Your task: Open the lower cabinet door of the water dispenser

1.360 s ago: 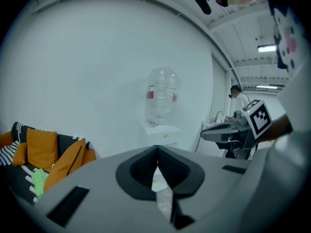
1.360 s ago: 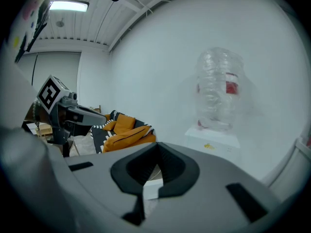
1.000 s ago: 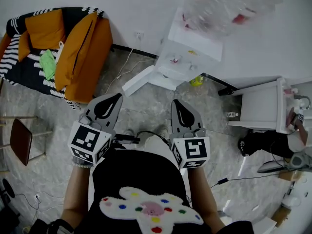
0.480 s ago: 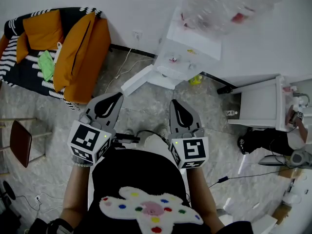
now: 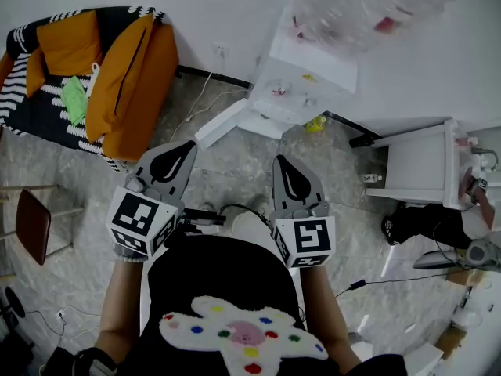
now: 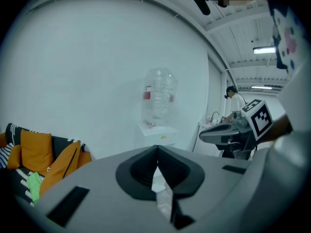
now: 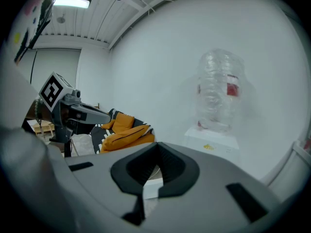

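The white water dispenser (image 5: 301,84) stands against the wall with a clear bottle (image 5: 364,2) on top. Its lower cabinet door (image 5: 223,124) hangs swung out to the left, over the floor. Both grippers are held side by side in front of my body, well short of the dispenser. My left gripper (image 5: 188,147) is shut and holds nothing; so is my right gripper (image 5: 280,164). In the left gripper view the shut jaws (image 6: 157,150) point at the dispenser (image 6: 156,132). In the right gripper view the gripper (image 7: 156,147) is shut too, with the bottle (image 7: 218,93) up to the right.
A sofa with orange cushions (image 5: 102,61) stands at the left and a brown stool (image 5: 31,225) lower left. A white cabinet (image 5: 423,167) and a person (image 5: 477,202) are at the right. A cable (image 5: 200,100) runs over the floor from the wall socket.
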`<state>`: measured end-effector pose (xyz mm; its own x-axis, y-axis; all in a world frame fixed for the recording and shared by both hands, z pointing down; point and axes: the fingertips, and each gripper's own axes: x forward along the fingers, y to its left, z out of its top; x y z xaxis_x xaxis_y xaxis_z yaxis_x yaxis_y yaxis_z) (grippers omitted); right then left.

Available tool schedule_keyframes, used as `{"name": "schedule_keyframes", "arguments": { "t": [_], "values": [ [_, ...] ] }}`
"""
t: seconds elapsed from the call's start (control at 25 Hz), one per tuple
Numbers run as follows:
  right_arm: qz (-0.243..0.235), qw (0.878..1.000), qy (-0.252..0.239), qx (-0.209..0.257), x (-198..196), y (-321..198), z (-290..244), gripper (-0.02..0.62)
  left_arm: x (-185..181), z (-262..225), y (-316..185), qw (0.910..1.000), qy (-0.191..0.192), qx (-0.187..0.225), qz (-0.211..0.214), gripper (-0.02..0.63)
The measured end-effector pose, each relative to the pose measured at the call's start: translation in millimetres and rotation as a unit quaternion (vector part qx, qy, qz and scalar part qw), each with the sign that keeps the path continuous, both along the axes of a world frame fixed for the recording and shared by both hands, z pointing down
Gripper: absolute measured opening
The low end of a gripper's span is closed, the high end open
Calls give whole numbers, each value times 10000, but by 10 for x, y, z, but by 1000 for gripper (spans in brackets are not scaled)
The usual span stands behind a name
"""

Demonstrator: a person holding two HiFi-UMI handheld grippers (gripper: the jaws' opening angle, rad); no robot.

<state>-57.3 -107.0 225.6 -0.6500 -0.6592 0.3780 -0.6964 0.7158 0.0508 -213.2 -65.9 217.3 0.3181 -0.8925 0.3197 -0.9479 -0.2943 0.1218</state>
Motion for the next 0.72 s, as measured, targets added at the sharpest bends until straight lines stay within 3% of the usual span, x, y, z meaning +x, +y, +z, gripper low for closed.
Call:
{"name": "schedule_keyframes", "arguments": {
  "t": [0.72],
  "values": [
    [-47, 10000, -5, 12, -4, 36, 31, 5, 31, 36, 23, 10000, -14, -46, 33, 12]
  ]
}}
